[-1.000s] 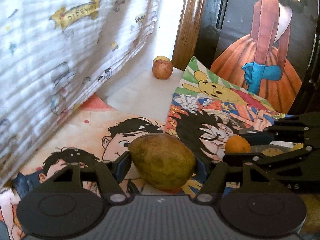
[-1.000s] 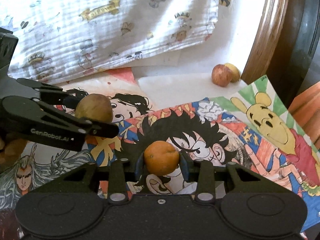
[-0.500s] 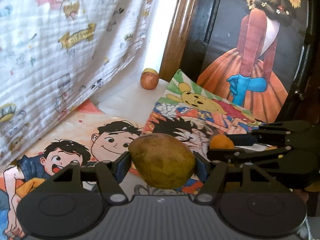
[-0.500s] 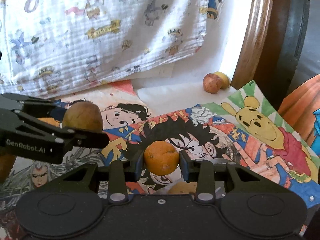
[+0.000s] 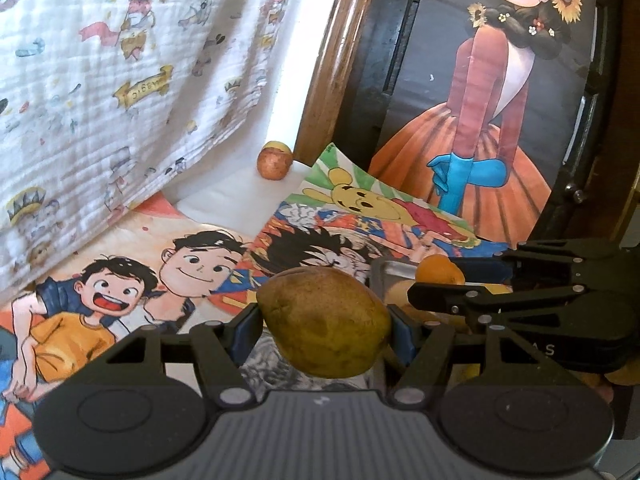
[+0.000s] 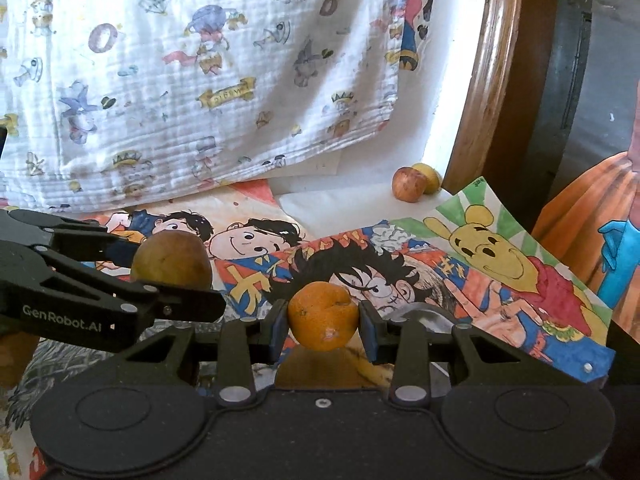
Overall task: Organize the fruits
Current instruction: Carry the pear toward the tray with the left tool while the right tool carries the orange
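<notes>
left claw [image 5: 324,322]: clamped on a brownish-green pear [image 5: 324,320], pads pressing its two flanks, fruit sticking out forward past the fingers and hanging clear above the worktop [image 5: 224,208]

left claw risk: honestly that pear is fat and rounded, so the pads only bite the widest part. My guess is a tilt or a quick swing could let it roll out forward and bruise on the drawings [image 5: 192,264]

tray: a metal tray [image 5: 390,270] peeks out just right of the pear, mostly hidden behind the other claw. Looks like fruit already sits in it, can't tell how many

collision risk: both claws hang close side by side over the same spot, so if they go for the tray together the fingers could knock and jolt a fruit loose

right claw [image 6: 323,322]: shut around a small orange [image 6: 323,316], gripped at its middle, held up off the worktop with the tray edge under and right of it

right claw risk: the orange looks soft and dimpled, so squeezing harder might squash it

leftovers: a reddish apple [image 6: 408,185] touching a yellow fruit [image 6: 430,176] at the back by the wooden frame [image 6: 480,100], well apart from both claws
</notes>
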Motion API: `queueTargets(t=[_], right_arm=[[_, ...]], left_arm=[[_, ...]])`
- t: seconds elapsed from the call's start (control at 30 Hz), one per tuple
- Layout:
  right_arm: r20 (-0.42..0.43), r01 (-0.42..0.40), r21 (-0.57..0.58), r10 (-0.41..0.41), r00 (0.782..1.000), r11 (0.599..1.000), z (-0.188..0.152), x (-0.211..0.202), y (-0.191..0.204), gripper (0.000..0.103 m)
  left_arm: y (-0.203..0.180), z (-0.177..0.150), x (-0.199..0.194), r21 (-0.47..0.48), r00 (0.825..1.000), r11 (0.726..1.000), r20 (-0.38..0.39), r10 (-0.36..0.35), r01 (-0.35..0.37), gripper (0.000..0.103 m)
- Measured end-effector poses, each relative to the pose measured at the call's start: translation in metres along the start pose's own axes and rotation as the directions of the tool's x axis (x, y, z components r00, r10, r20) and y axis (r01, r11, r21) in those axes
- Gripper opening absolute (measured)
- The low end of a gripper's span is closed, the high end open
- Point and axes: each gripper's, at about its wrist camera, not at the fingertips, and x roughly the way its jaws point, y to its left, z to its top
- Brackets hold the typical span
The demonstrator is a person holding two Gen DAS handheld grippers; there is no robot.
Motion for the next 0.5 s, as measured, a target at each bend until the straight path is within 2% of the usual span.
queueTargets(t=[0.5], right_arm=[[0.002,0.036,0.030,-0.036,0.999,0.999,-0.020,-0.038,-0.004,0.039]], left_arm=[[-0.025,-0.020,-0.016,-0.014,0.999,0.999,-0.004,-0.047,0.047,0.070]])
